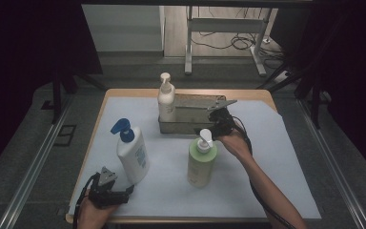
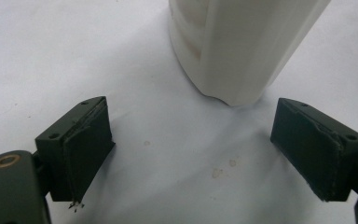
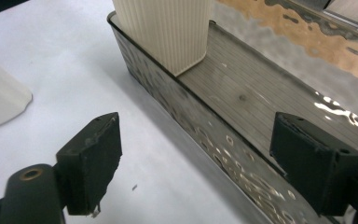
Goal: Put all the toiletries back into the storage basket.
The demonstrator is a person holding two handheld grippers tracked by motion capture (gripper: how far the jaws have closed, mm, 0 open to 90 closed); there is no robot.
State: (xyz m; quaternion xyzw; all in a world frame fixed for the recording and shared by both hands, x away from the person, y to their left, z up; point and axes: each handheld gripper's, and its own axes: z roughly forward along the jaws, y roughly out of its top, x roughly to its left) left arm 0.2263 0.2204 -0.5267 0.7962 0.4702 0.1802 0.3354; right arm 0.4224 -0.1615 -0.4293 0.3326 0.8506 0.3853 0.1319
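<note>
Three pump bottles share your table, and the metal tray point(image 1: 190, 125) is the landmark for all of them. The cream ribbed bottle point(image 1: 166, 101) already stands upright inside the tray at its left end. The green bottle point(image 1: 201, 162) stands just in front of the tray, and the blue-capped white bottle point(image 1: 132, 155) well to the tray's front-left. Your right gripper point(image 3: 193, 163) straddles the tray's near wall, jaws spread wide and empty. Your left gripper point(image 2: 200, 149) sits low behind the white bottle, jaws wide apart, empty, probably lined up to clasp its base.
</note>
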